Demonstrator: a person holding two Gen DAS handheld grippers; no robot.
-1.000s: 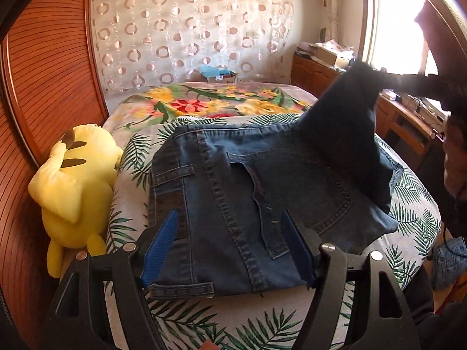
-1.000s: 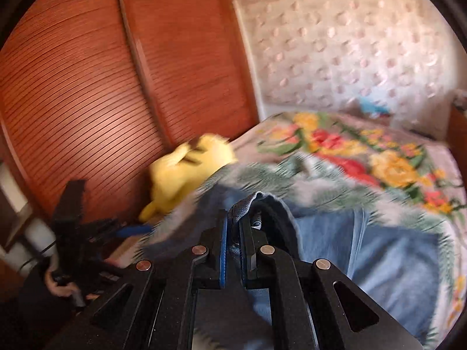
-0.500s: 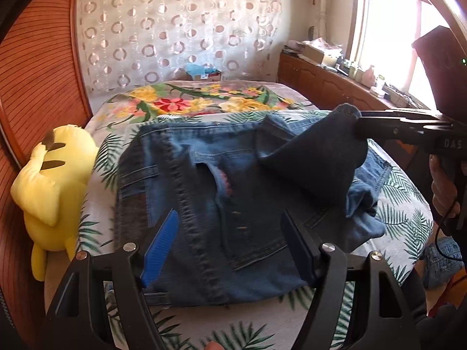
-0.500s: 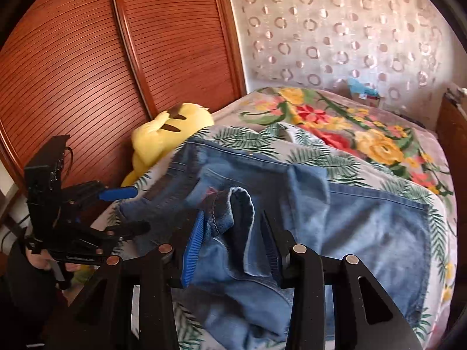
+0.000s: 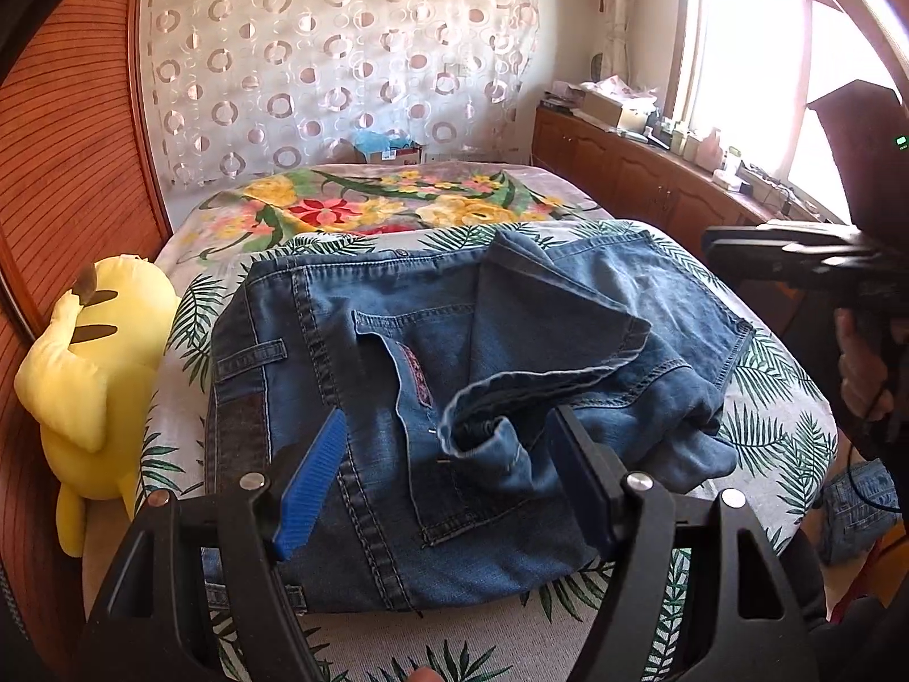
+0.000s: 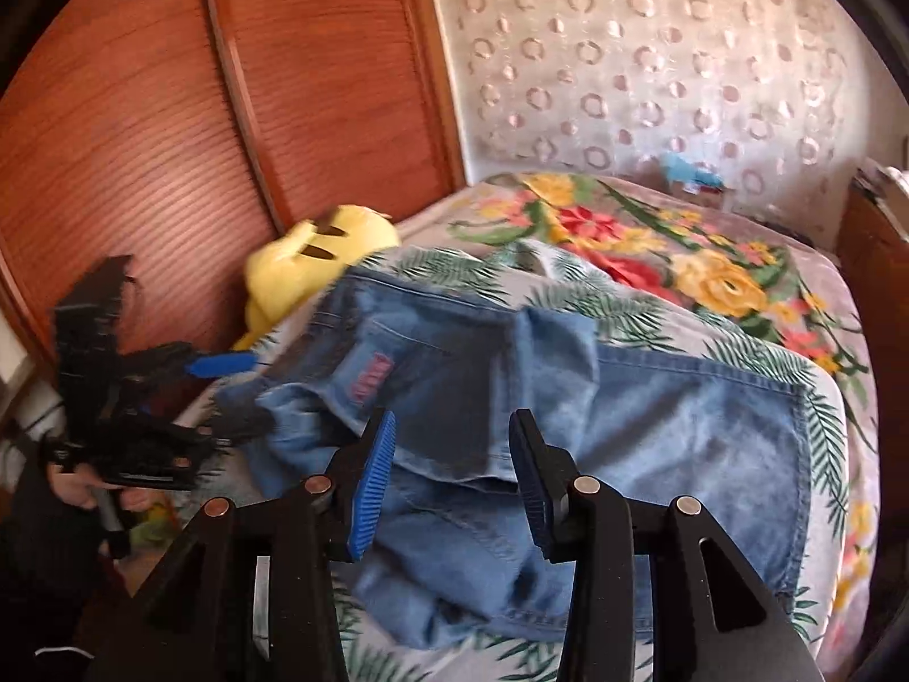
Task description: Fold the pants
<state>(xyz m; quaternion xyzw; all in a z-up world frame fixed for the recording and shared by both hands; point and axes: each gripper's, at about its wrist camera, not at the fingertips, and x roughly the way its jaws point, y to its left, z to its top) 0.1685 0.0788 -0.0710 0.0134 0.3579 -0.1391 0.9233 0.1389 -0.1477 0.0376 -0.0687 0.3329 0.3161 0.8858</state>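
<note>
On the far left, a yellow plush toy (image 5: 94, 364) sits at the left edge of the bed (image 5: 784, 426), right against the brown wooden doors (image 5: 62, 170). The bed has a cover with green leaves, and farther back a blanket with big flowers (image 5: 375, 204).

The pants (image 5: 352, 375) are blue jeans. They lie in the middle of the bed on the leafy cover, just right of the toy. The waist part is on the left, with a back pocket and a pink tag showing. The leg part is folded over on top of them, toward the right. It is bumpy and bunched up, with a rolled cuff (image 5: 488, 426) near the middle.

The left claw (image 5: 449, 477) is near us, over the near edge of the pants. It is wide open. The pants are under it, but its blue pads do not touch them, and it holds nothing.

On the right, the right claw (image 6: 449, 477) is over the bunched leg part. Its two fingers stand apart with a gap between them. The cloth lies below, and the claw does not squeeze it. It holds nothing. A person's hand (image 5: 863, 364) holds this claw's handle at the right side of the bed.

Far right, a low wooden cabinet (image 5: 625, 170) runs under a bright window (image 5: 744, 74).
</note>
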